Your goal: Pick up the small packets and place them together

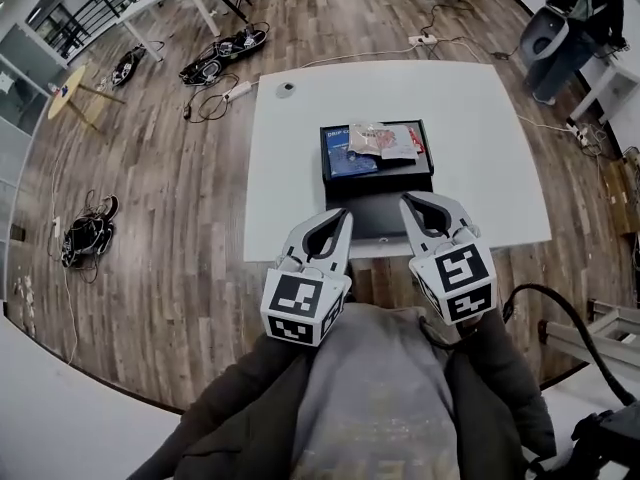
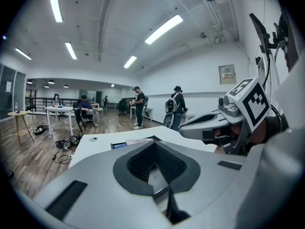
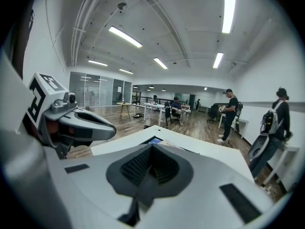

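Small packets (image 1: 381, 140): lying in one loose, overlapping heap on a dark box (image 1: 425, 163) near the middle of the white table (image 1: 480, 148). In the head view the heap's long axis is running left to right across the box's top. Single packets are too small to give each one's heading.

Look: mostly pale, pinkish-white and crinkled. One red piece is showing at the heap's right end. A blue printed cover (image 1: 345, 160) is showing under the heap's left half.

A black flat panel (image 1: 380, 211) is lying just on the near side of the box, touching it and reaching to the table's near edge.

Left gripper (image 1: 338, 220): jaws are pressing together with nothing between them (confirmed in its own view). It is hovering over the near table edge, tips pointing towards the box and clear of the packets.

Right gripper (image 1: 412, 206): jaws are likewise clenched and empty. It is hovering over the black panel beside the left one and not touching the heap.

Beyond the table, cables (image 1: 215, 68) are lying on the wooden floor (image 1: 160, 198), and other people are standing and sitting in the background.
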Demonstrator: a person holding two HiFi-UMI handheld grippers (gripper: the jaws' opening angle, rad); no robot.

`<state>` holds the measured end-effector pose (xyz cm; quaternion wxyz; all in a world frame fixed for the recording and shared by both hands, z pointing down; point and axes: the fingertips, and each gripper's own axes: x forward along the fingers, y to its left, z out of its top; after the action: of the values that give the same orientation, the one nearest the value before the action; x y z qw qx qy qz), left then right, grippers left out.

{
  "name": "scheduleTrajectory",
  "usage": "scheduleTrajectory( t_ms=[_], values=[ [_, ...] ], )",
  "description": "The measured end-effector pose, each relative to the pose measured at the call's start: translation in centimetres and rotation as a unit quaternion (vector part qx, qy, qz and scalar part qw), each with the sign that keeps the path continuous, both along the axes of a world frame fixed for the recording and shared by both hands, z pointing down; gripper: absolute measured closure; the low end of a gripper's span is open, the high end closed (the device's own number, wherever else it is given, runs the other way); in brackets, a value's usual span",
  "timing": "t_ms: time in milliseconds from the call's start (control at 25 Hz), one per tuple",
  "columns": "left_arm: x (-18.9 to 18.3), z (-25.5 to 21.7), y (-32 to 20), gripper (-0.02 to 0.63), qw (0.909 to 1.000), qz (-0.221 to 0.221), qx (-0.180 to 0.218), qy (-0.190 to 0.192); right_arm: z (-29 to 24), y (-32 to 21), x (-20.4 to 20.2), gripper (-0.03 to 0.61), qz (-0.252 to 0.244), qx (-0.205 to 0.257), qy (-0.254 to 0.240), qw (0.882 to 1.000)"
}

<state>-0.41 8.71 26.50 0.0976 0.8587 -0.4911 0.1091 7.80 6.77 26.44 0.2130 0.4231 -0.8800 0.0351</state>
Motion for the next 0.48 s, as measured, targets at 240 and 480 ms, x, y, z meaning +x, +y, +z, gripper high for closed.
scheduleTrajectory(
  t_ms=[240,480],
  values=[
    [0.46,-0.06,-0.69,0.611,1.0000,0.000,0.001,-0.002,-0.43,-0.51,0.67,0.575,0.005,0.005,-0.019,1.000],
    [0.92,0.10,-0.92,0.611,1.0000,0.002,-0.004,-0.005,-0.41,-0.62,1.03,0.575,0.004,0.001,-0.027,1.000]
  ],
)
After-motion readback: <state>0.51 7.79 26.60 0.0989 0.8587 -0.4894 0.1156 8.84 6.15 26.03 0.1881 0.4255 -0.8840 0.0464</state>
